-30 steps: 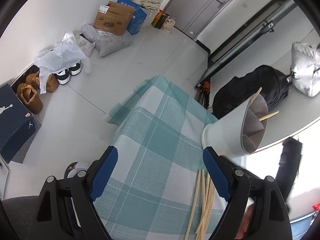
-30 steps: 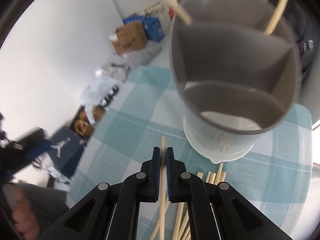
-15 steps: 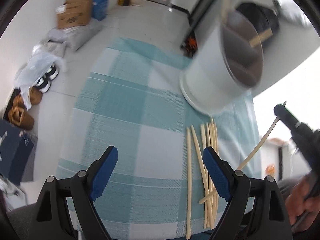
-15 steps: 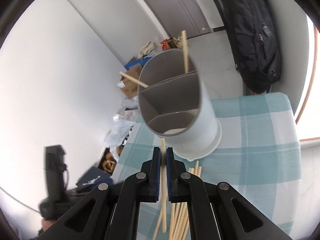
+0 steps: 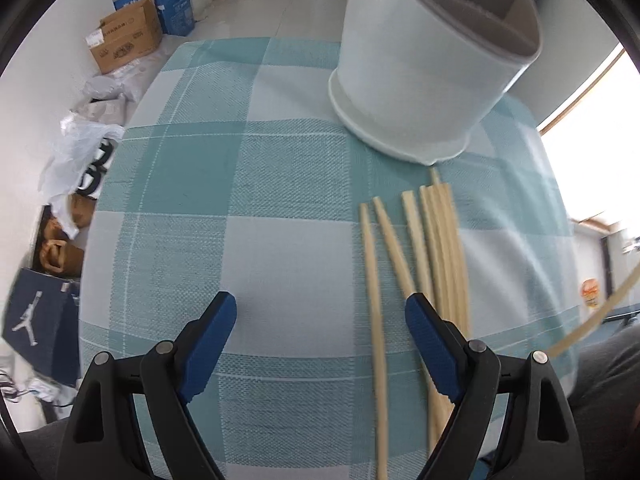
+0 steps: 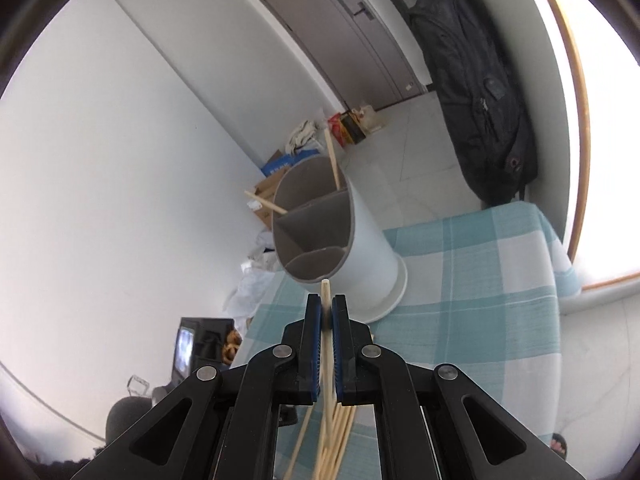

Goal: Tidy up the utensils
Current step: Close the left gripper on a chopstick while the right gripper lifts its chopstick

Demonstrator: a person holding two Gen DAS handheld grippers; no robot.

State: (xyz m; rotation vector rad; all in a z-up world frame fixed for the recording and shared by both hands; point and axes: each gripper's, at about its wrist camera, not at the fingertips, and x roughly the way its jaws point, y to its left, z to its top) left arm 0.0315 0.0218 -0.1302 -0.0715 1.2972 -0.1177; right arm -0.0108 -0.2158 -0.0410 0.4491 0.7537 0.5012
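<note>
Boxes (image 5: 126,42) and bags (image 5: 86,142) line the floor left of the checked cloth (image 5: 256,184). The left gripper (image 5: 320,320) hovers wide, empty, over it, beside loose chopsticks (image 5: 434,236) lying just before the holder (image 5: 428,72). The right gripper (image 6: 327,312) pinches one chopstick (image 6: 326,289), tip near the holder's rim.

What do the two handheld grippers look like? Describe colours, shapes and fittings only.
The left gripper and right gripper match: black plastic frames with triangular cut-outs, round silver rivets at the joints, and blue ribbed pads on the fingers. No cables, markings or sleeves are visible.
</note>
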